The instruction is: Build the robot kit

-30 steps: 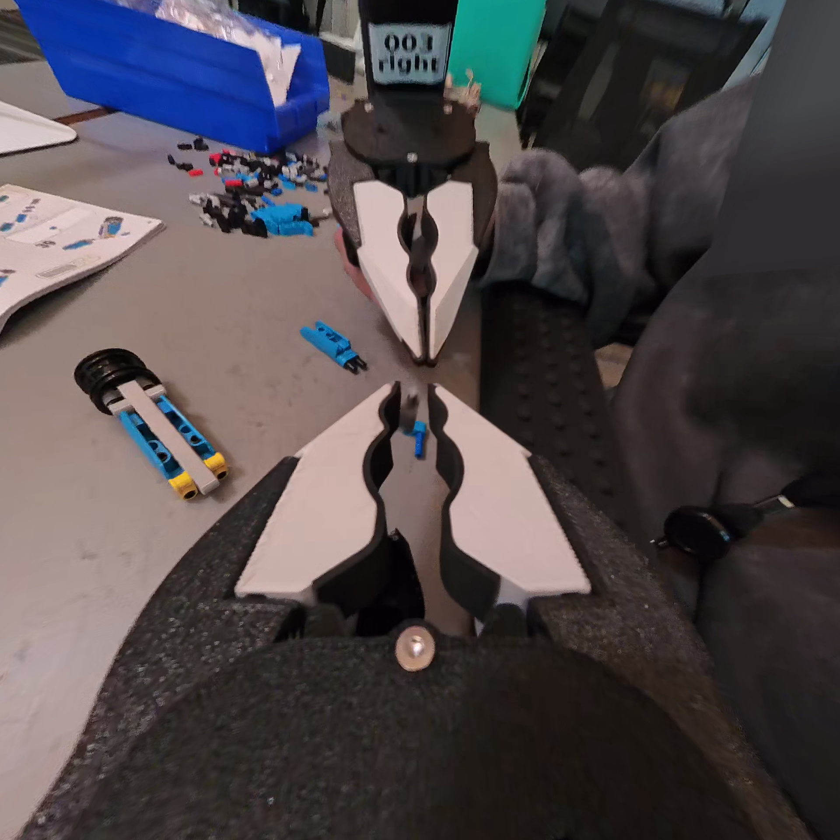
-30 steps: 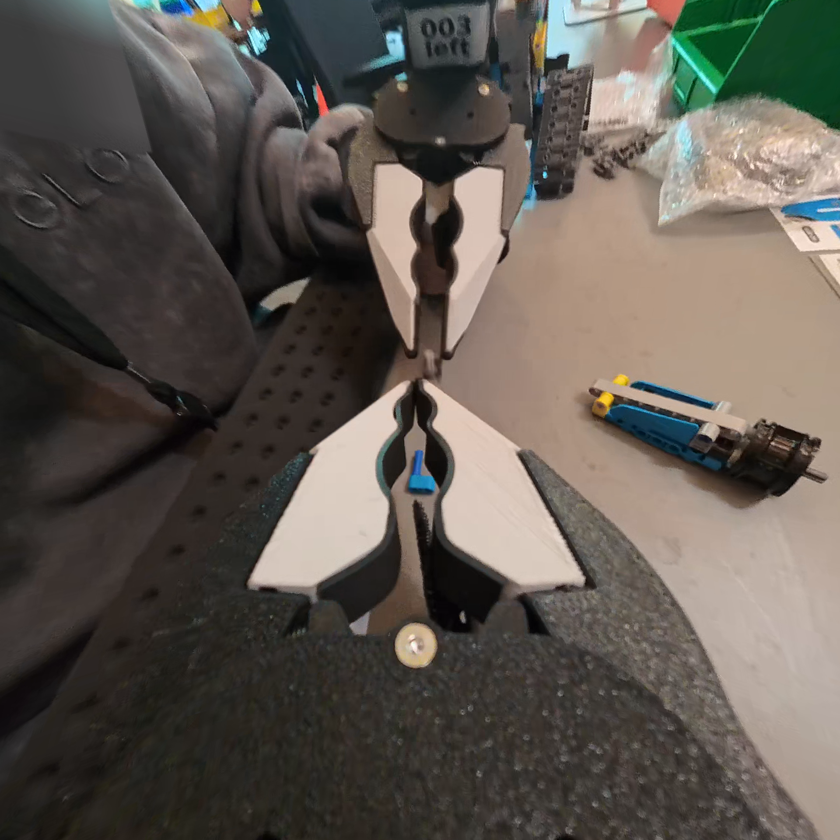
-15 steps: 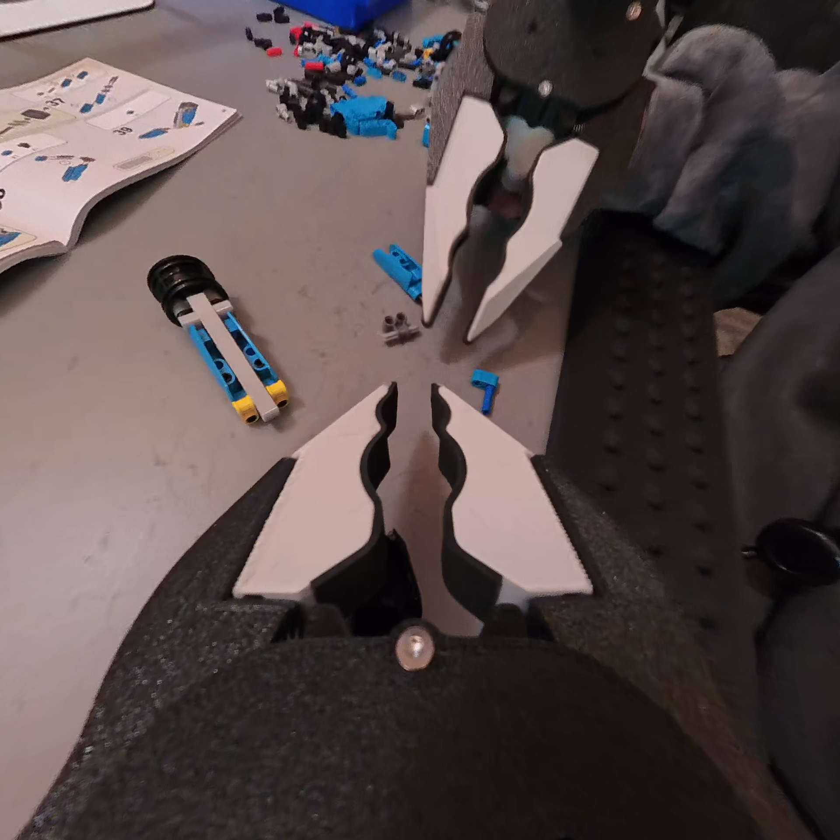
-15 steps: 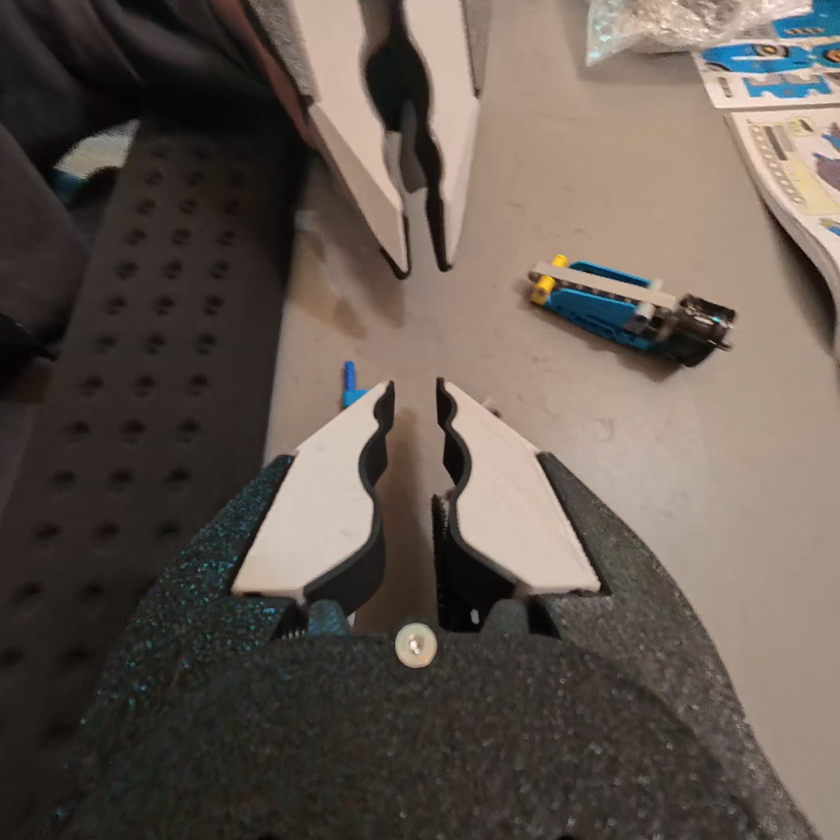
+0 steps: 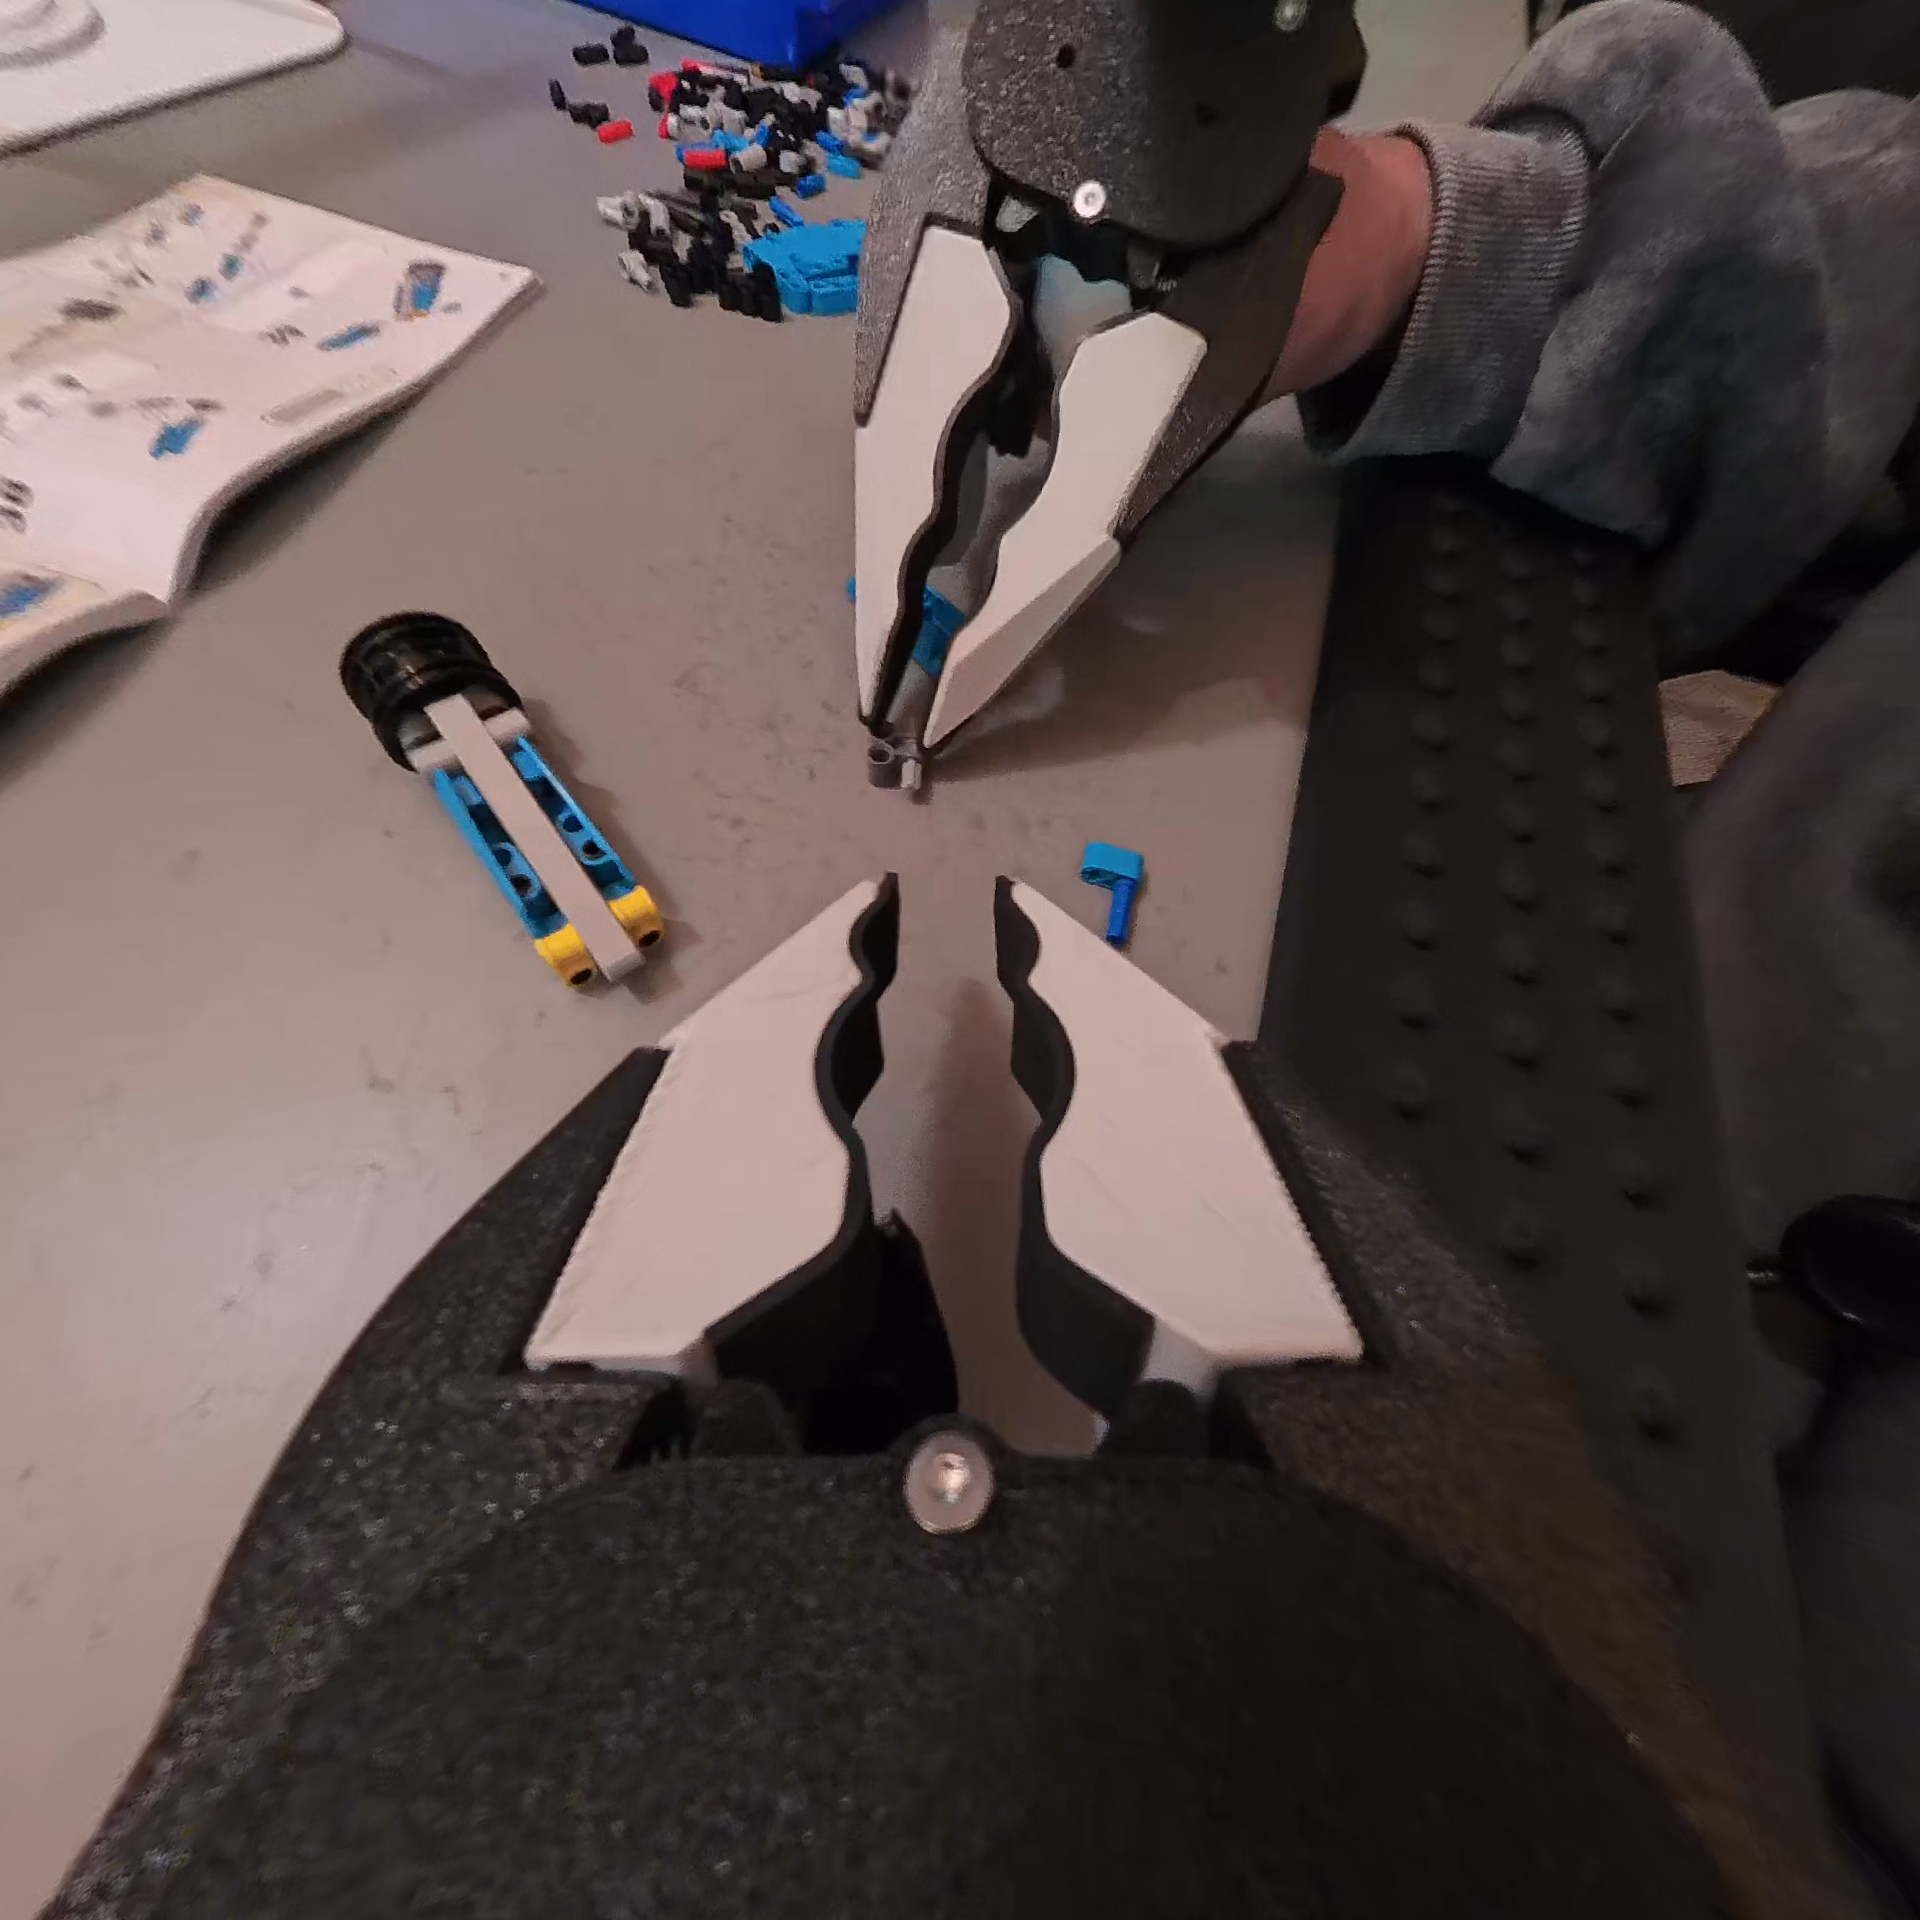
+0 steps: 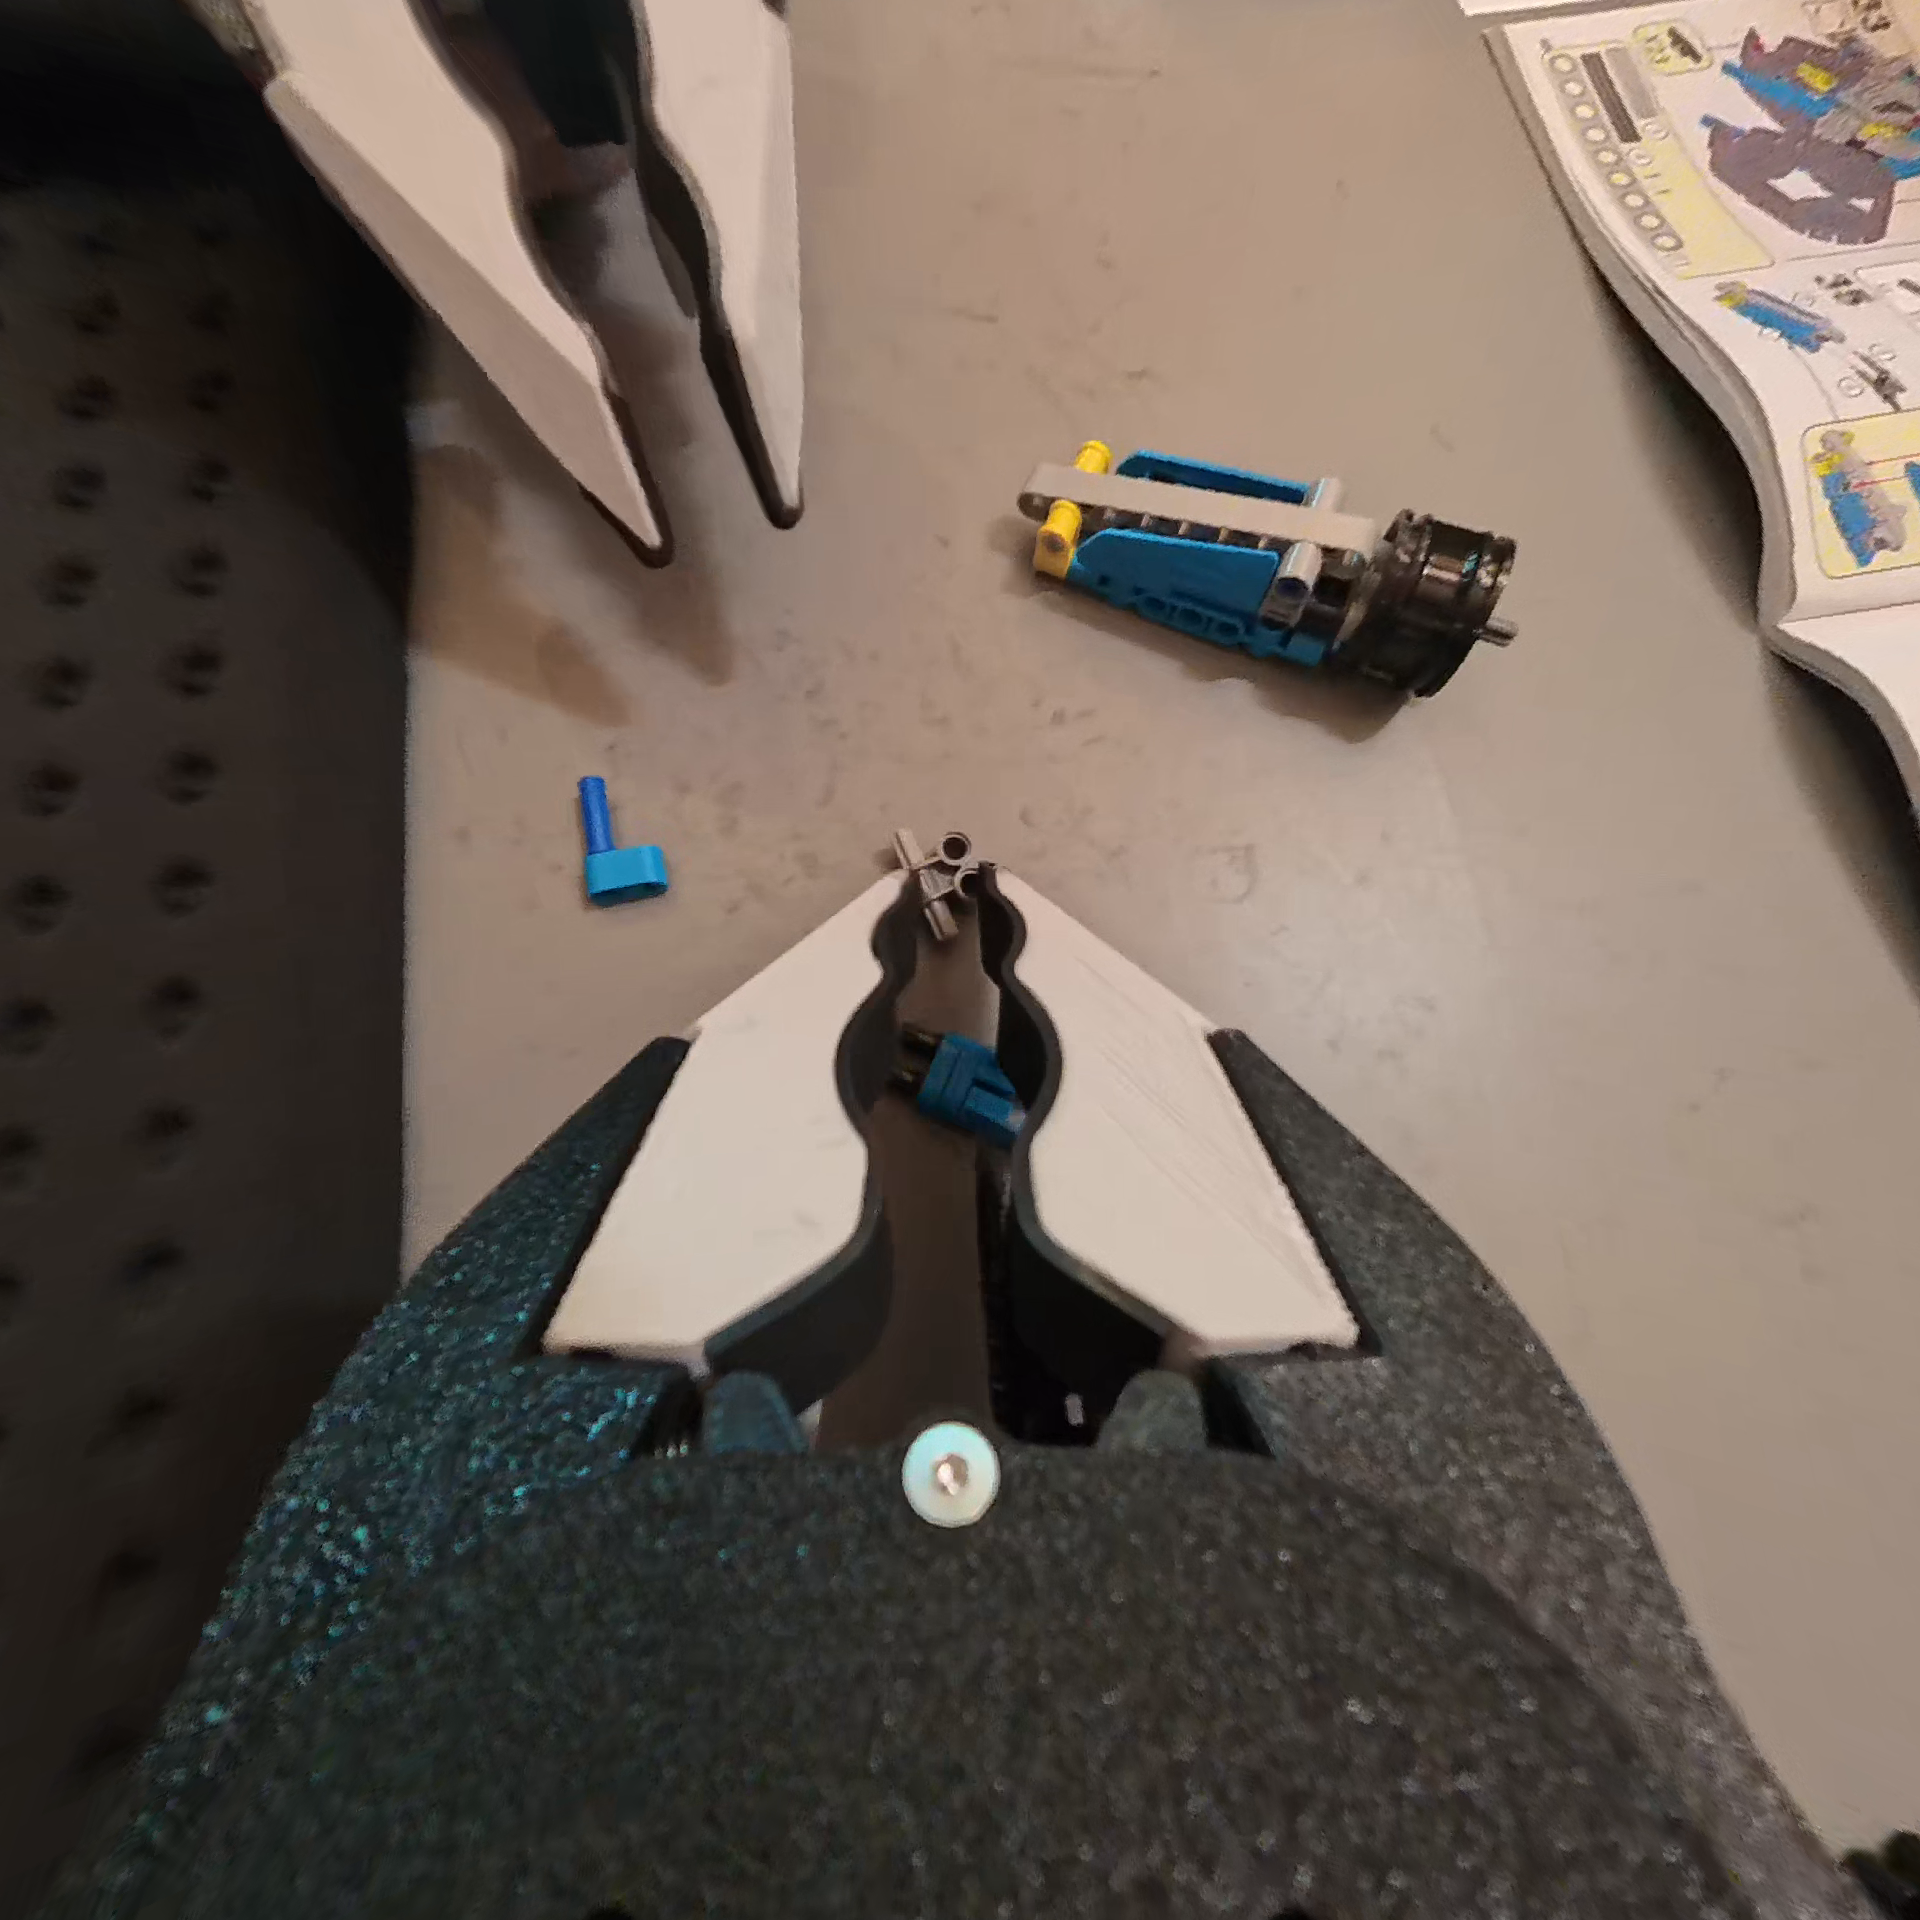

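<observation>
- The blue-and-grey brick assembly (image 5: 520, 831) with its black round end is lying on the grey table (image 5: 260, 1143), well apart from both tongs.
- The small grey connector (image 6: 940, 871) is sitting flat on the table. It looks light, rigid and smooth, so it would likely skid or twist. Its short body offers a better hold than its thin pegs.
- The right gripper (image 6: 943, 888) is straddling that connector with its tips close together. I cannot tell whether it is pinching the piece.
- A blue piece with black pegs (image 6: 961, 1091) is lying beneath its fingers.
- The left gripper (image 5: 945, 896) is hanging released and empty, facing the connector from near by.
- A small blue pin (image 5: 1114, 883) is lying just beside its right finger.
</observation>
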A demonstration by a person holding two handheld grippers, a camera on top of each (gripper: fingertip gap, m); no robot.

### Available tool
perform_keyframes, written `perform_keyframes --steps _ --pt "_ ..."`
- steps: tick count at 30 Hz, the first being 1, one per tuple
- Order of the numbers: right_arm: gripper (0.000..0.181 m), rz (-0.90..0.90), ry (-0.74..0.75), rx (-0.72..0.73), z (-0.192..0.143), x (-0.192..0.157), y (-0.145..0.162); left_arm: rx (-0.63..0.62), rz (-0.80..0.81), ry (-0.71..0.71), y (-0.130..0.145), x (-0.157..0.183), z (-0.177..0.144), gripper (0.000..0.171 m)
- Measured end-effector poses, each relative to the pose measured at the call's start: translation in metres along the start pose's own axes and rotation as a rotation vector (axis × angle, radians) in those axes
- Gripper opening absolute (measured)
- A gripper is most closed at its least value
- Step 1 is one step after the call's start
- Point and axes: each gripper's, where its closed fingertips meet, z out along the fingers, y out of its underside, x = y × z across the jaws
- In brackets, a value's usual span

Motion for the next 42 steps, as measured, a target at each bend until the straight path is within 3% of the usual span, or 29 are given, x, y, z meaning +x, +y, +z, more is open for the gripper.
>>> perform_keyframes --steps 2,6,8,10,13,15,18,22,24,28,35,39,42 --pt "0.000 0.046 -0.043 0.010 -0.001 -0.001 0.000 0.001 0.107 -0.060 -0.002 -0.001 0.000 0.022" --pt "0.000 0.124 -0.109 0.031 -0.004 -0.002 0.000 -0.015 0.361 -0.182 -0.004 0.006 0.004 0.024" --pt "0.000 0.079 -0.094 0.041 -0.007 -0.003 0.000 -0.038 0.433 -0.219 0.000 0.008 0.007 0.024" --pt "0.004 0.018 -0.054 0.059 -0.011 -0.003 -0.004 -0.047 0.448 -0.229 0.001 0.008 0.008 0.024" --pt "0.030 -0.010 -0.029 0.021 -0.005 -0.002 0.002 -0.029 0.415 -0.215 -0.002 0.008 0.008 0.024" --pt "0.030 -0.028 -0.038 -0.017 0.003 -0.002 0.007 -0.021 0.407 -0.213 -0.003 0.007 0.008 0.024" --pt "0.014 -0.043 -0.066 0.006 0.004 -0.004 0.000 -0.009 0.437 -0.228 -0.006 0.009 0.008 0.024" --pt "0.006 0.117 -0.254 0.066 -0.002 -0.023 -0.012 0.002 0.578 -0.284 -0.011 0.014 0.008 0.024" --pt "0.006 0.246 -0.460 0.156 -0.017 -0.043 -0.029 0.008 0.650 -0.292 -0.012 0.021 0.009 0.024" --pt "0.005 0.320 -0.477 0.151 -0.018 -0.037 -0.026 0.025 0.731 -0.341 -0.017 0.023 0.008 0.024" --pt "0.005 0.500 -0.817 0.242 -0.037 -0.067 -0.051 0.074 0.909 -0.388 -0.026 0.039 0.011 0.028" --pt "0.006 0.475 -0.822 0.212 -0.033 -0.075 -0.049 0.105 0.895 -0.367 -0.032 0.047 0.012 0.027" --pt "0.006 0.471 -0.796 0.253 -0.033 -0.072 -0.055 0.092 0.871 -0.376 -0.033 0.044 0.013 0.016"
